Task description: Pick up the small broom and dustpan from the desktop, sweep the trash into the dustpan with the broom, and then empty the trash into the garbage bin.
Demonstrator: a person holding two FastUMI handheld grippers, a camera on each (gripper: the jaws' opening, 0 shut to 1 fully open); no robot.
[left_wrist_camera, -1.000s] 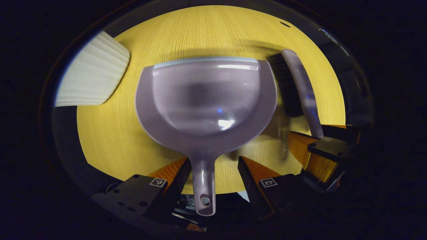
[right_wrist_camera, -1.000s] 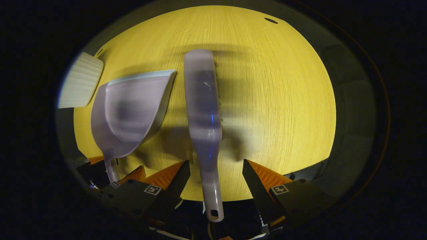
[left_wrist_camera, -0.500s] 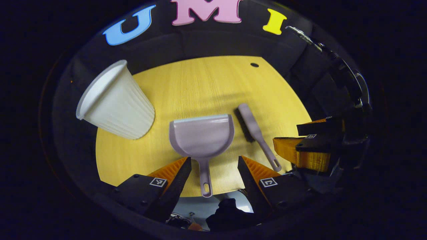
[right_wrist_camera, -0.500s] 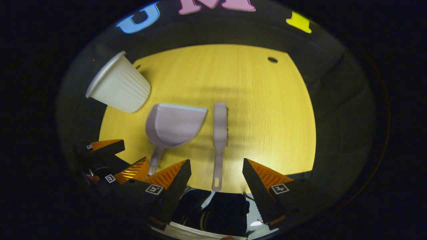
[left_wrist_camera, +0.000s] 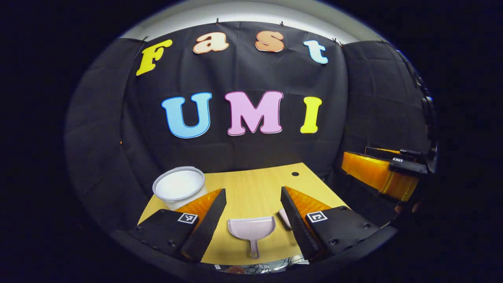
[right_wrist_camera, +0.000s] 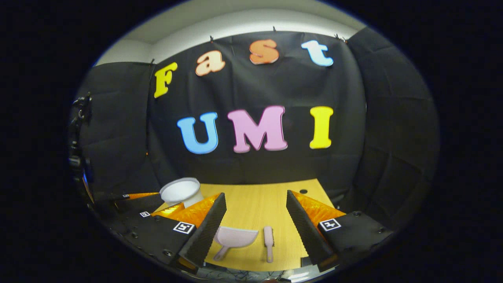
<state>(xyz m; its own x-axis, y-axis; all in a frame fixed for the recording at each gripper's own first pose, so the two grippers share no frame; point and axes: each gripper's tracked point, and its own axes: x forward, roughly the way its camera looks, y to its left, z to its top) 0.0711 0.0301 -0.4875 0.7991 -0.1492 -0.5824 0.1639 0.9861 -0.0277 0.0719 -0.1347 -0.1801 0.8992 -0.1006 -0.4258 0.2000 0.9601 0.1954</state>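
A: What's hidden or hard to make out?

B: In the left gripper view, the broom peeks out at 3 o'clock of the dustpan, mostly behind a finger.

A: And the claws?

B: The left gripper gapes wide, holding nothing; dustpan at its 6 o'clock on the wooden desktop. The right gripper also gapes wide, broom and dustpan at 6, white bin at 10.

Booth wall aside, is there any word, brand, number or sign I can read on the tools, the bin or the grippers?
Dustpan: no text visible.
Broom: no text visible.
White bin: plain, no text visible.
Left gripper and right gripper: black-and-white marker squares, patterns rather than words; too small to make out.
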